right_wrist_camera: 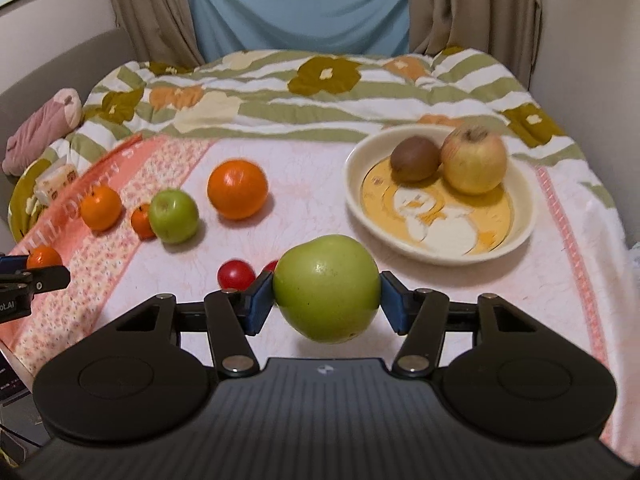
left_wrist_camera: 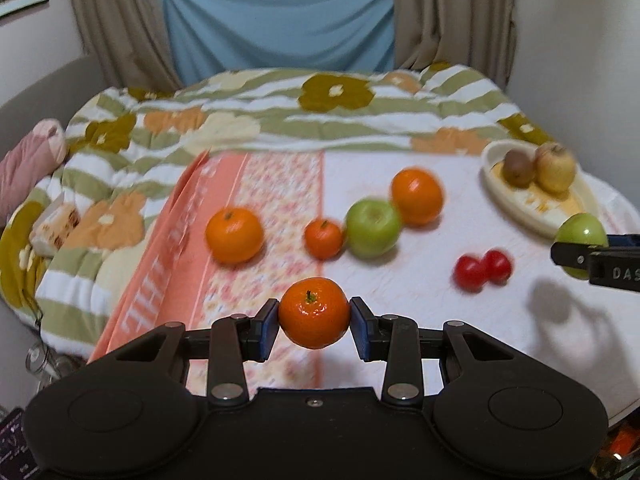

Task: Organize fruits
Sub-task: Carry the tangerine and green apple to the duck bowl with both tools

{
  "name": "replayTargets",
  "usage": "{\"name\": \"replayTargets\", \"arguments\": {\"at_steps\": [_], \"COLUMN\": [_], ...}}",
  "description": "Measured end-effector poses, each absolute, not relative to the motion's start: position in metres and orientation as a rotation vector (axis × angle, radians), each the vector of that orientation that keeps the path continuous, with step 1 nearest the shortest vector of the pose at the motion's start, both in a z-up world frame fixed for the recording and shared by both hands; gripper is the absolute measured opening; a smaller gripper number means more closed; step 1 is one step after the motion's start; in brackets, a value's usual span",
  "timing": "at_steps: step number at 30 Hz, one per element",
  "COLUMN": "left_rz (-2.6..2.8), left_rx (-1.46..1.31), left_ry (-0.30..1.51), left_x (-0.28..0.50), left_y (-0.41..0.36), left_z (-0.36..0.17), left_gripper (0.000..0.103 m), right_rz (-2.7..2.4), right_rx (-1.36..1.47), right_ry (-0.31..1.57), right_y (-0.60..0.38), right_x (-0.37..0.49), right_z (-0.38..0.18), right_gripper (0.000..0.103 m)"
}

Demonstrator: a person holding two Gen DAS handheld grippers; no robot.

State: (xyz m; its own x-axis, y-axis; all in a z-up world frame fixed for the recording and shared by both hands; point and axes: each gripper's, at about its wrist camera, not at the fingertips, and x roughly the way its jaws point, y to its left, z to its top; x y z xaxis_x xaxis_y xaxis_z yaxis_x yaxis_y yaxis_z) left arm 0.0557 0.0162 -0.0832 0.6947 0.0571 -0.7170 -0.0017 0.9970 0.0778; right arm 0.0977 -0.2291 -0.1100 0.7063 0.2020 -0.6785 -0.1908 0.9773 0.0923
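The sorting looks early on, judged from how things lie: the cream bowl (right_wrist_camera: 520, 216) at the far right of the pink cloth (right_wrist_camera: 312, 160) holds only a kiwi (right_wrist_camera: 414, 159) and a yellowish apple (right_wrist_camera: 474, 162), the two touching at its far side, while most of the fruit is spread loose to its left. Two pieces are in hand and clear of the cloth. The left gripper (left_wrist_camera: 315, 319) is clamped on a small mandarin (left_wrist_camera: 314, 312), stem up, both blue pads pressed to its sides; the right gripper (right_wrist_camera: 327, 294) is clamped on a large green apple (right_wrist_camera: 327, 288), which fills the span between its pads. Left on the cloth are a large orange (right_wrist_camera: 237, 189), a smaller green apple (right_wrist_camera: 174, 216) with a little mandarin (right_wrist_camera: 142, 222) touching its left side, another orange (right_wrist_camera: 100, 208) farther left on the flowered strip, and two cherry tomatoes (left_wrist_camera: 482, 270) near the front (one is half hidden behind the right gripper in its own view). So I judge six pieces remain besides the two being carried, and the bowl has plenty of bare floor at its near side for them.
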Motion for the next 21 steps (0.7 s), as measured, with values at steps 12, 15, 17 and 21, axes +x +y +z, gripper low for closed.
{"name": "replayTargets", "arguments": {"at_steps": [12,15,17,21], "left_rz": [-0.092,-0.124,-0.148,-0.181], "left_rx": [0.093,0.097,0.097,0.107], "left_ry": [0.697,0.681,0.673,0.665], "left_x": [0.082,0.095,0.105,0.127], "left_y": [-0.055,-0.077,-0.092,-0.119], "left_z": [-0.027,-0.021,-0.019,-0.019], "left_gripper": [0.041,0.041,0.041,0.041], "right_rz": [0.159,0.149,0.143,0.140], "right_rx": [0.043,0.042,0.042,0.029], "right_ry": [0.689,0.680,0.675,0.675], "right_y": [-0.295,-0.314,-0.327,-0.351], "right_x": [0.105,0.114,0.122,0.141], "right_z": [-0.058,-0.051,-0.048,-0.048], "right_gripper": [0.071,0.071,0.071,0.071]}}
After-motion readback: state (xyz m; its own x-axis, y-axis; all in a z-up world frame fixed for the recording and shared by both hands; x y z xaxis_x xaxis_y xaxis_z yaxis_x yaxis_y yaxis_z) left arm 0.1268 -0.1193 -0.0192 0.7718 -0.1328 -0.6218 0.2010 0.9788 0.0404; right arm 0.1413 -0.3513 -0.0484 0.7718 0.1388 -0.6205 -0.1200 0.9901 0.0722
